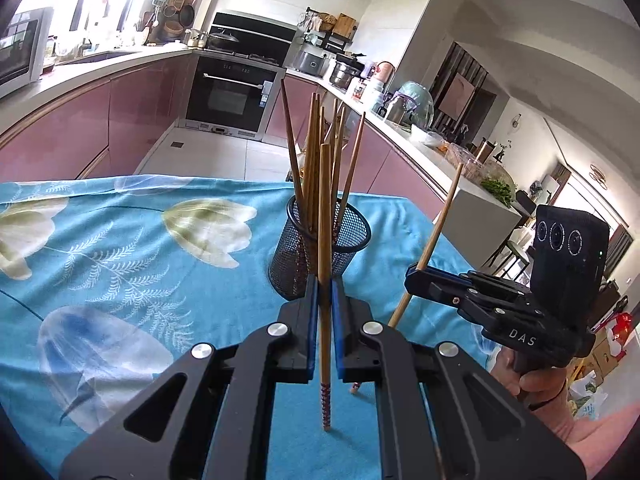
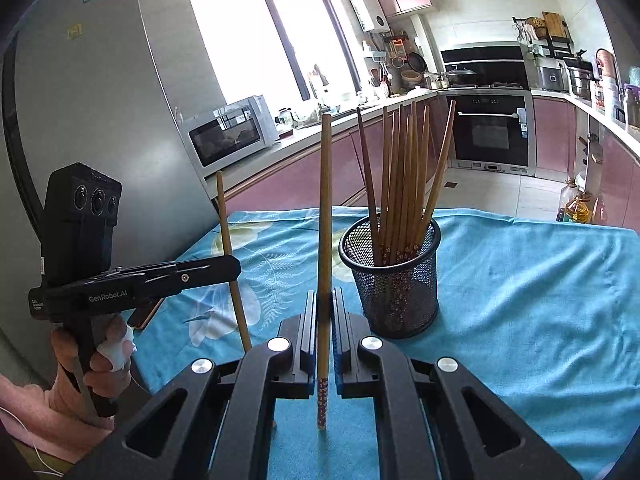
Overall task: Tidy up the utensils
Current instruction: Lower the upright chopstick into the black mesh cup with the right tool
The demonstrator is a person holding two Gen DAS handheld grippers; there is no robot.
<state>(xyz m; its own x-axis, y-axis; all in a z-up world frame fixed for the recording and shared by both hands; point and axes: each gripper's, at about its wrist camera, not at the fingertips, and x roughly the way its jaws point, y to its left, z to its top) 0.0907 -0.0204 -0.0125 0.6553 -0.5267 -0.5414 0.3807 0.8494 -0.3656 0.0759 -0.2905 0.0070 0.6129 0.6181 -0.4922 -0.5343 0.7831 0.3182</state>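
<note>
Your left gripper (image 1: 324,296) and right gripper (image 2: 325,308) each clamp one upright chopstick (image 1: 325,216) (patterned ends down), near the mesh holder (image 2: 394,276).

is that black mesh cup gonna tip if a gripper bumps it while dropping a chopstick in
Possibly. The mesh cup looks light, and its chopsticks stand far above the rim and lean outward, so it is probably top-heavy. It sits on a soft cloth, which may let it rock rather than slide.

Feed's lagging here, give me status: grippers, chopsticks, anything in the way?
Left gripper shut on one chopstick, right gripper shut on another. Mesh holder upright, part filled. Nothing blocking it.
</note>
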